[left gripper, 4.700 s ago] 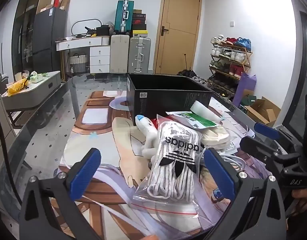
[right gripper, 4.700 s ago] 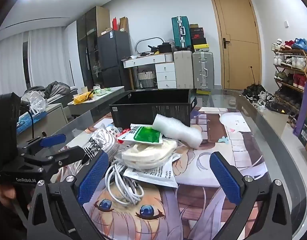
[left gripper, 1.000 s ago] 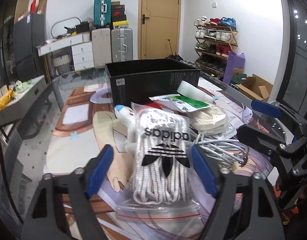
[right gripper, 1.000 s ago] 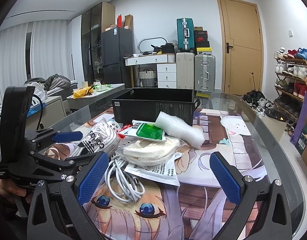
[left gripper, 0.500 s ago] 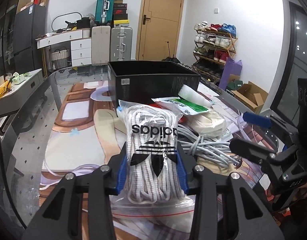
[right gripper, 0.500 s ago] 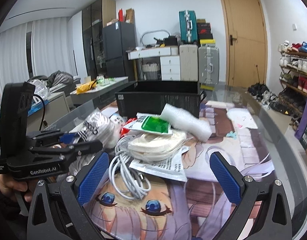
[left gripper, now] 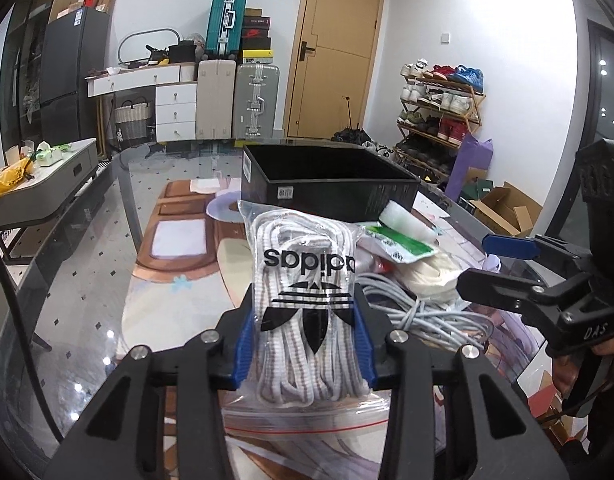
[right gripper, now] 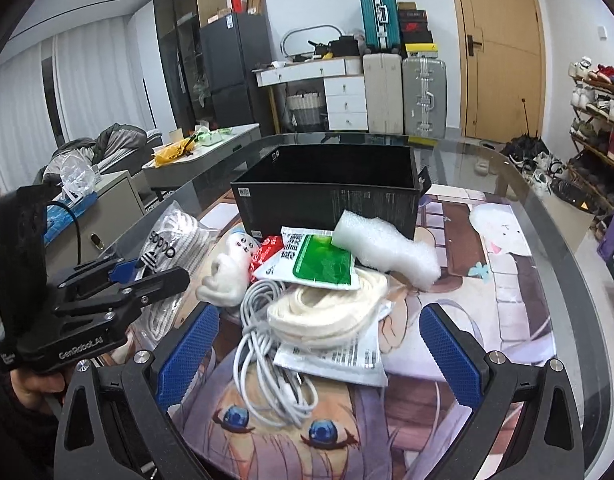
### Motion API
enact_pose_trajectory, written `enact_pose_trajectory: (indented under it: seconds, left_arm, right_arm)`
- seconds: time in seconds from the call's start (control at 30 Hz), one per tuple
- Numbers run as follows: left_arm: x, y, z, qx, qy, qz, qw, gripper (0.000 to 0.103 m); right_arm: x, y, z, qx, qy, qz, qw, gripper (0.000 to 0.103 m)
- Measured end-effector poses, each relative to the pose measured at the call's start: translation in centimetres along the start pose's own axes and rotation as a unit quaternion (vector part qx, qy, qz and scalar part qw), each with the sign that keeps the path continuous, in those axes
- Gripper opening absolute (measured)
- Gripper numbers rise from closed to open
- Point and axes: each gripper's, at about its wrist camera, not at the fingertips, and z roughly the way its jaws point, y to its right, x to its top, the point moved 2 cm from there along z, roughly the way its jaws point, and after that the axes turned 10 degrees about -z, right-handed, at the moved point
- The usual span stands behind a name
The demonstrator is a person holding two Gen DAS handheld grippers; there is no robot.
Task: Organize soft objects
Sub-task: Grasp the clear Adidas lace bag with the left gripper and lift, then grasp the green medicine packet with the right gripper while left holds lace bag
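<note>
- Left gripper [left gripper: 305, 336]: jaws have just closed, blue pads pressed on both sides of the clear bag of white laces [left gripper: 307, 300], which sits raised at the near edge of the pile.
- Right gripper [right gripper: 319, 352]: jaws spread wide, holding nothing, hovering over the white cable coil [right gripper: 267, 344].
- Black box [right gripper: 331, 188]: open-topped, on the glass worktop [right gripper: 547, 240] behind the pile.
- Foam roll [right gripper: 383, 248]: lying just before the box.
</note>
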Motion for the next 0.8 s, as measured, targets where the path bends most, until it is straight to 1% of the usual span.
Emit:
enact_pose_trajectory:
  seconds: [0.1,0.17,0.2,0.23,0.3,0.37,0.57,0.77,0.8]
  left_arm:
    - [0.5,-0.1,-0.1,-0.002,0.005,-0.003,1.0,0.04]
    - [0.9,-0.2,0.0,-0.002,0.006,-0.003,1.0,0.04]
    - [1.0,-0.2,0.0,-0.001,0.007,-0.004,1.0,0.04]
    - [1.1,-0.1,0.1,-0.001,0.008,-0.004,1.0,0.04]
    - [1.4,-0.2,0.2,-0.001,0.009,-0.006,0.9999,0.04]
    - [1.7,-0.2,0.2,-0.001,0.011,-0.006,0.9999,0.04]
    - [2.2,-0.6,0.5,0.0,0.013,-0.007,0.9999,0.04]
    - [2.4,-0.9,0.7,0.001,0.017,-0.012,0.9998,0.04]
    - [2.5,-1.0,0.7,0.002,0.017,-0.013,0.9998,0.04]
  right_arm:
    - [0.7,0.0,0.5,0.011,-0.006,0.0,1.0,0.102]
    - [1.2,-0.1,1.2,0.024,-0.018,-0.003,1.0,0.101]
    - [1.4,-0.2,1.5,0.029,-0.025,-0.005,0.999,0.098]
    - [1.6,-0.4,2.0,0.035,-0.031,-0.007,0.999,0.091]
    - [1.9,-0.6,2.8,0.043,-0.045,-0.009,0.998,0.086]
    - [2.3,-0.7,3.5,0.048,-0.051,-0.012,0.997,0.085]
    - [3.0,-0.5,5.4,0.044,-0.077,-0.009,0.996,0.085]
    - [3.5,-0.2,6.8,0.051,-0.091,-0.002,0.994,0.085]
    - [3.6,-0.1,7.1,0.051,-0.093,0.0,0.994,0.084]
